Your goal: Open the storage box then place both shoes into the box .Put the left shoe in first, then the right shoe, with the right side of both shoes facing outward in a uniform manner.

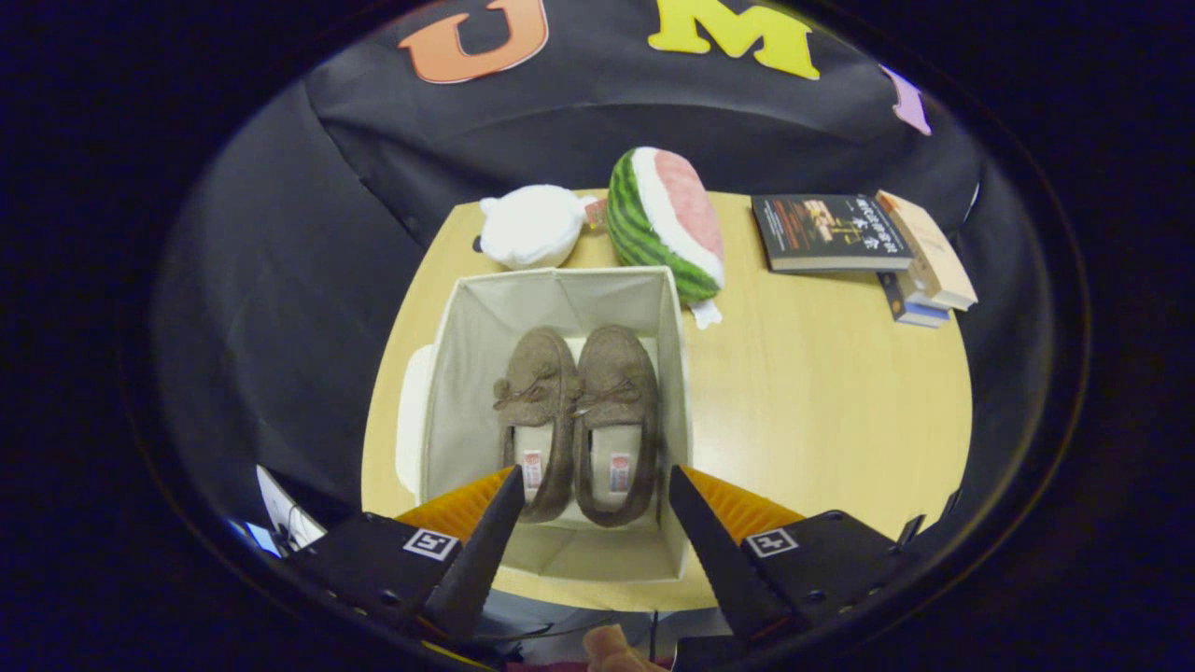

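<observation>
Black cloth backs a pale wooden tabletop (822, 392). Near its left edge stands the open fabric box (448, 373), with 2 brown slippers (574, 420) lying side by side inside, toes toward the far wall. The gripper (592, 504) hangs above the box's near rim, fingers spread and holding nothing. The slippers look light, soft and floppy; the heel rim seems the firmest place to pinch. Box walls look thin and yielding. Open room lies to the right, before the books (864, 247) and watermelon plush (665, 224).
</observation>
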Demonstrator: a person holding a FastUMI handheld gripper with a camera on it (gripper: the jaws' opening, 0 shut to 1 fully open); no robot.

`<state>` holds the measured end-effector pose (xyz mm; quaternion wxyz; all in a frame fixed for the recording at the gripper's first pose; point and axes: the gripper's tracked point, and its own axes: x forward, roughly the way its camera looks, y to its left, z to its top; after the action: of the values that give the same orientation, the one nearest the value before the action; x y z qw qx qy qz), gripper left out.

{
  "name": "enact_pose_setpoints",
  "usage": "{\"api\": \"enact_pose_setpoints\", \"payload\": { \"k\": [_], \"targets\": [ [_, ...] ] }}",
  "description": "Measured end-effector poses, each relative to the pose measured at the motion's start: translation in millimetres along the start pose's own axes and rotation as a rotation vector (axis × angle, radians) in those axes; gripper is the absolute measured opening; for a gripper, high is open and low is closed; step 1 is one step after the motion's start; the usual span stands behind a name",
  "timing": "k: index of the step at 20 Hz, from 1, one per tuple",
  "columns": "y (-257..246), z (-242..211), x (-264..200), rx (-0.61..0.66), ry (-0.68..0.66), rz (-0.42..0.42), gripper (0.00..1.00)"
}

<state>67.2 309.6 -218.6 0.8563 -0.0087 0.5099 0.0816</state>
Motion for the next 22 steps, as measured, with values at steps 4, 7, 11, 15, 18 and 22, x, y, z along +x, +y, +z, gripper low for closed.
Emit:
{"api": "enact_pose_setpoints", "payload": {
  "k": [4, 7, 11, 15, 18, 22],
  "targets": [
    [-24, 24, -63, -0.024, -0.179, -0.030, 0.95],
    [-32, 54, -111, -0.026, -0.379, -0.020, 0.95],
    [-71, 73, -178, -0.037, -0.631, -0.064, 0.95],
    [-100, 73, -232, -0.006, -0.768, -0.078, 0.96],
    [-130, 79, -273, 0.001, -0.928, -0.099, 0.96],
    [-165, 67, -307, 0.000, -1.095, -0.154, 0.95]
  ]
}}
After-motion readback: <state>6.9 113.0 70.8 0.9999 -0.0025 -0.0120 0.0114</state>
